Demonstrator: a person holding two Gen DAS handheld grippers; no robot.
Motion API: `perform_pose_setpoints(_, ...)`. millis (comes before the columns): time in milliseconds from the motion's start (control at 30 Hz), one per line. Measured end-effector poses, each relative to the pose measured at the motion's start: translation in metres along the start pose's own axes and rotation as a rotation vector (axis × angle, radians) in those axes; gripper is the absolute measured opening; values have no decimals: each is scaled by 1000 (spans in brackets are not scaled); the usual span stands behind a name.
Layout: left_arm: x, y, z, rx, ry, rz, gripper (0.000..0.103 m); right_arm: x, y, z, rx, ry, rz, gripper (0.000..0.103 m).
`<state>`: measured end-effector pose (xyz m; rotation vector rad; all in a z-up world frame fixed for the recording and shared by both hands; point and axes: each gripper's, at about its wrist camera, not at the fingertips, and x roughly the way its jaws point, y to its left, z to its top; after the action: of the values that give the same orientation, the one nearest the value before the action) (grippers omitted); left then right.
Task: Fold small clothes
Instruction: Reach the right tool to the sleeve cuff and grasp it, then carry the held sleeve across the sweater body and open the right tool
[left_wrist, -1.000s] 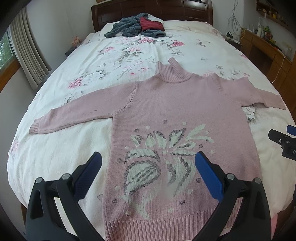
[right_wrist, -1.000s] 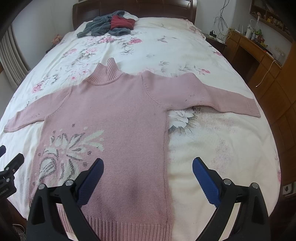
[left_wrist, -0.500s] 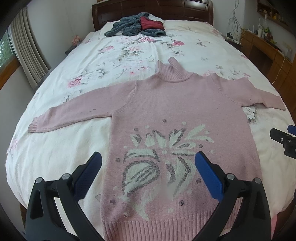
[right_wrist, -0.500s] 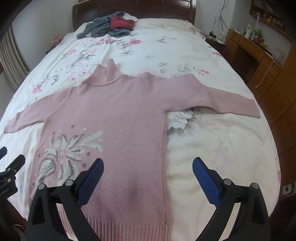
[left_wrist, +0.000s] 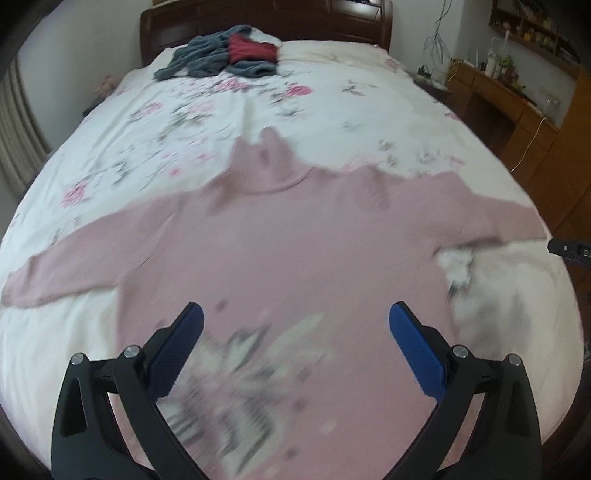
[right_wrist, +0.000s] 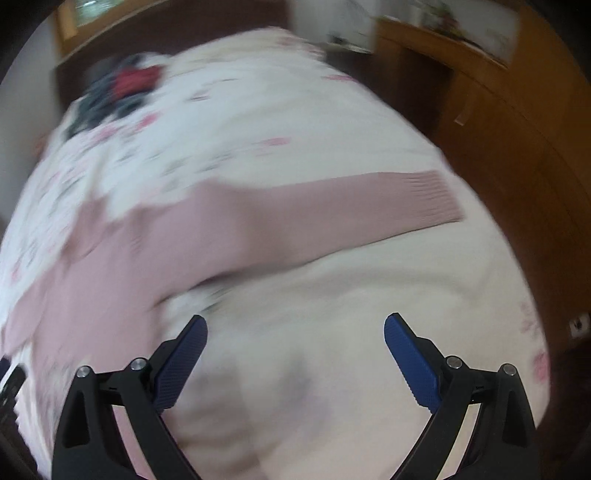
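Both views blur now; I have pushed forward since a second ago. My left tongs (left_wrist: 295, 326), spread wide and empty, hang over the pink turtleneck sweater (left_wrist: 295, 243), closer than before. My right tongs (right_wrist: 295, 334), also agape, have swung toward its right sleeve (right_wrist: 332, 206). Sweater lies flat on the floral bed (left_wrist: 258, 96); grey-red clothes pile (left_wrist: 225, 57) by the headboard (left_wrist: 266, 18); wooden desk (left_wrist: 517, 99) at right.

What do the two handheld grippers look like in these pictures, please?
The left gripper and the right gripper look alike: two black plastic arms spreading in a V, silver bolts at the joints, and flat blue textured pads on the inner faces. No cables, markings, hands or sleeves show.
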<state>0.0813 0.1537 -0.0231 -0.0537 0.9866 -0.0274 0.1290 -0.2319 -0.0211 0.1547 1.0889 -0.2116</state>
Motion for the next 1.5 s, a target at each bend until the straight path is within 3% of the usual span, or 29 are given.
perform_pose_setpoints(100,23,-30,28,11,-18,-13,100,42,-63,43,111,60,-3,97)
perform_pose_setpoints(300,61,-72,62,25,-28,-29,100,124,-143,88,239,181,-40,95)
perform_pose_setpoints(500,83,-83,72,32,-15,-18,100,173,-176,101,288,230,-12,86)
perform_pose_setpoints(600,90,-79,69,26,-3,-3,100,182,-181,106,313,207,26,78)
perform_pose_setpoints(633,91,-77,68,24,-1,-1,100,184,-185,109,330,197,41,70)
perform_pose_setpoints(667,91,-75,67,23,2,5,100,184,-190,112,343,186,48,55)
perform_pose_setpoints(700,91,-73,66,22,5,7,100,185,-188,115,348,178,49,48)
perform_pose_setpoints(733,91,-71,65,22,7,10,100,188,-187,121,350,175,58,33)
perform_pose_setpoints(800,92,-67,62,21,11,14,100,182,-186,119,348,161,55,15)
perform_pose_setpoints(833,92,-64,61,18,12,17,100,176,-189,120,346,145,65,11)
perform_pose_setpoints(967,91,-53,57,-2,19,18,100,158,-202,120,370,83,62,9)
perform_pose_setpoints(1200,94,-33,46,-30,53,38,100,165,-203,109,389,115,-40,9)
perform_pose_setpoints(1367,87,-10,42,-49,51,54,100,134,-173,116,324,10,-39,9)
perform_pose_setpoints(1500,81,13,38,-90,51,65,100,99,-127,117,227,-71,31,9)
